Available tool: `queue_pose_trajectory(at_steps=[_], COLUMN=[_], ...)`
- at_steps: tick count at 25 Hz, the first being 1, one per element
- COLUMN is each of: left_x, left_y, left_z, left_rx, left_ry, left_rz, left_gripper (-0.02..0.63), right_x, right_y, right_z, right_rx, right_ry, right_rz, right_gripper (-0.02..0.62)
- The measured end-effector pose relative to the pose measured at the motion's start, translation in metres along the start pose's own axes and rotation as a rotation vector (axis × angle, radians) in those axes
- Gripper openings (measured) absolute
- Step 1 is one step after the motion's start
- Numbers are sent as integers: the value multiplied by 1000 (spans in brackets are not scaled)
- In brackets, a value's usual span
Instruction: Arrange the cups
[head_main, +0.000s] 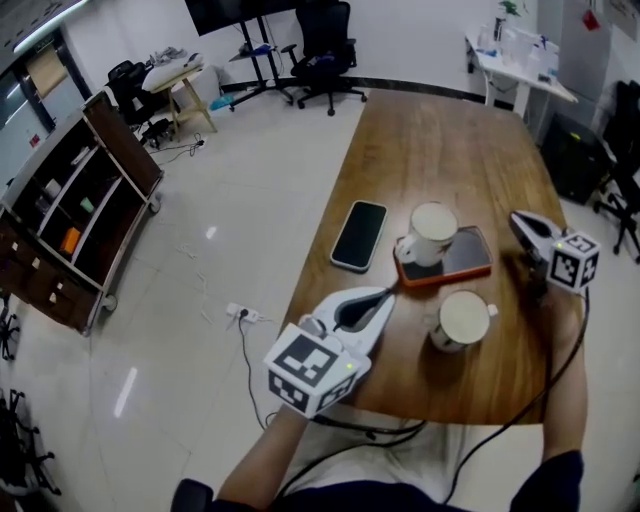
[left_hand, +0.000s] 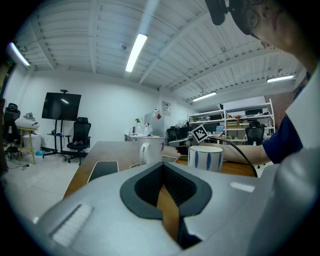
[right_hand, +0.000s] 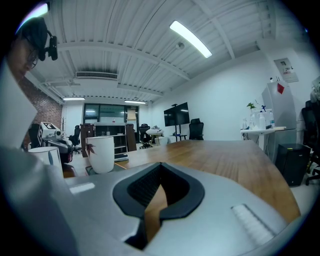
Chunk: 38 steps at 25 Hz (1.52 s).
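Observation:
Two cups stand on the wooden table (head_main: 440, 150). A white mug (head_main: 432, 232) sits on an orange-cased device (head_main: 470, 262); in the right gripper view this white mug (right_hand: 102, 153) shows a red leaf mark. A blue-striped cup (head_main: 462, 318) stands nearer the front edge, also visible as the striped cup (left_hand: 205, 157) in the left gripper view. My left gripper (head_main: 388, 293) lies low, left of the striped cup, shut and empty. To the right of both cups, my right gripper (head_main: 517, 219) is shut with nothing in it.
A black phone (head_main: 358, 235) lies flat near the table's left edge. Beyond the table are a wooden shelf cart (head_main: 85, 200), office chairs (head_main: 325, 50) and a white desk (head_main: 515, 60). A power strip (head_main: 243, 314) with a cable lies on the floor.

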<state>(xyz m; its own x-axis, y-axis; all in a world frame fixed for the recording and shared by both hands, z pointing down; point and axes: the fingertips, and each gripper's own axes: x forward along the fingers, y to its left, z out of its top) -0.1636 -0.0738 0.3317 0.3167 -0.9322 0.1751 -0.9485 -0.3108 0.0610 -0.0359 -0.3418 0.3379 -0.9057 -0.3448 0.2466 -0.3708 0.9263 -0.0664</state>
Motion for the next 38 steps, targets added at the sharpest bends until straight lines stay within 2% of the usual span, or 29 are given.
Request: queue_pose_trajectory(at_steps=[11,15,20,23,28,30,31,32,33,38], left_x=[7,4,2,2,1,1,1,1,1,1], left_y=[-3,2,4,3,3,3,3,3,2,2], left_z=[-3,-5,-2,-1,0,1,1,1,1,0], left_rx=[-1,10,6,2,0,-1,-1,-1,-2,-2], left_ry=[-18,-14,-8,-9,-7,-7,-7,-6,-5,-5], left_rz=[-3,3,15,11,6,6,6,7,7,5], left_gripper=[3,5,5,5,5,3,5,3,5,5], right_x=[-1,-2,-19,-35,-70,-85,-91,-95,-96,-91], right_y=[-8,-3,21,43,127,152,159,165,170,209], right_z=[-8,1,39,57,66,68,68,68,67,46], right_rx=[9,-9,45,14,-230,-238,-210,-178,-159,-165], right_ry=[-13,-97,-251,-304,-335,-351,-353,-349,-339,-201], right_rz=[13,55,220,326,678,807,865,912,946,1063], right_gripper=[1,1,0,0,0,0,85,207,285,444])
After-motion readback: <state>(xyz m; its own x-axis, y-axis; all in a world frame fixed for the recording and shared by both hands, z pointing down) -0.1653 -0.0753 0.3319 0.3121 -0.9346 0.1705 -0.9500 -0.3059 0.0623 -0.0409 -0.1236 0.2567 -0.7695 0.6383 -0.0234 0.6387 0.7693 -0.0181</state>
